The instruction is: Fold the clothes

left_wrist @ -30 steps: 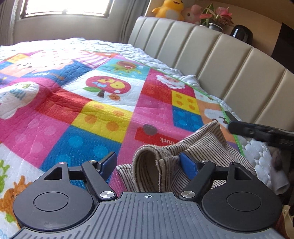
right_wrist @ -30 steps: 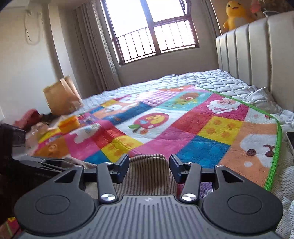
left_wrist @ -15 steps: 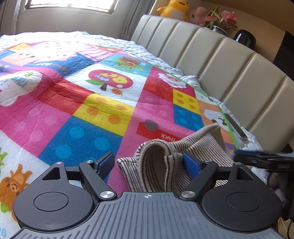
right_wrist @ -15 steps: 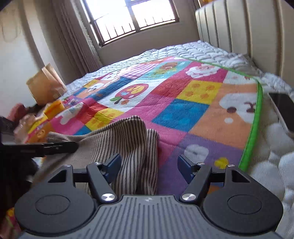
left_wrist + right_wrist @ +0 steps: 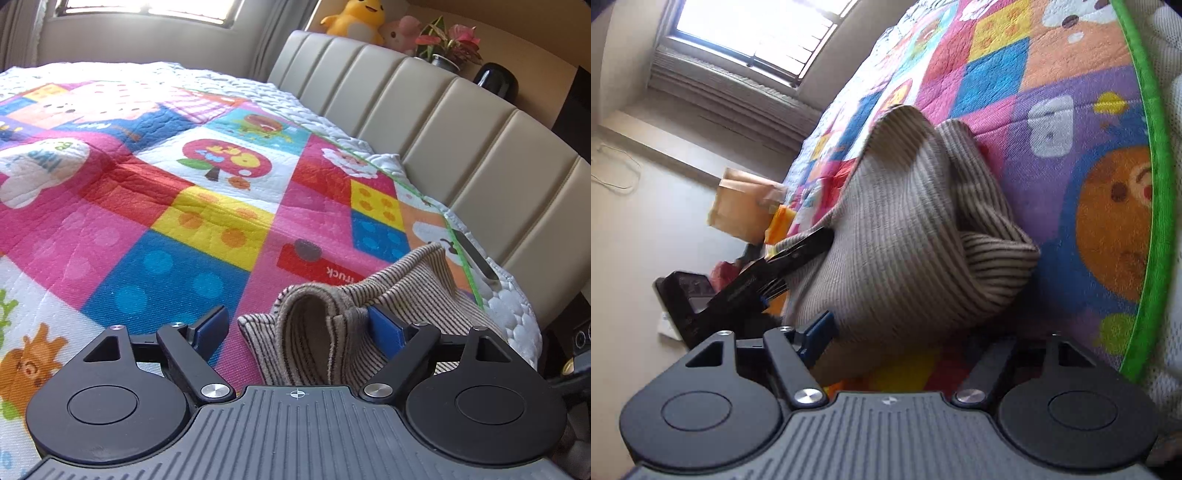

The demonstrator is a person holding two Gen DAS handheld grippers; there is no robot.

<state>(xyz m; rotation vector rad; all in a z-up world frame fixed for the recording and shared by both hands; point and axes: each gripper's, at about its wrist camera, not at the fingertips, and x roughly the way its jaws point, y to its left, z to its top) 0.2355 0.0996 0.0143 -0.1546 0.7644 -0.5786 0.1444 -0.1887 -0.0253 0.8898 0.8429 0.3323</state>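
The left gripper (image 5: 299,330) has its jaws spread wide. A fold of the striped garment (image 5: 369,314) bunches between them, against the right-hand blue pad, well clear of the left one; nothing is clamped. The right gripper (image 5: 916,336) is tilted, its jaws also wide apart, with the garment (image 5: 905,229) heaped between and ahead of them, touching the left pad. The garment lies on the patchwork quilt (image 5: 166,206) covering the bed.
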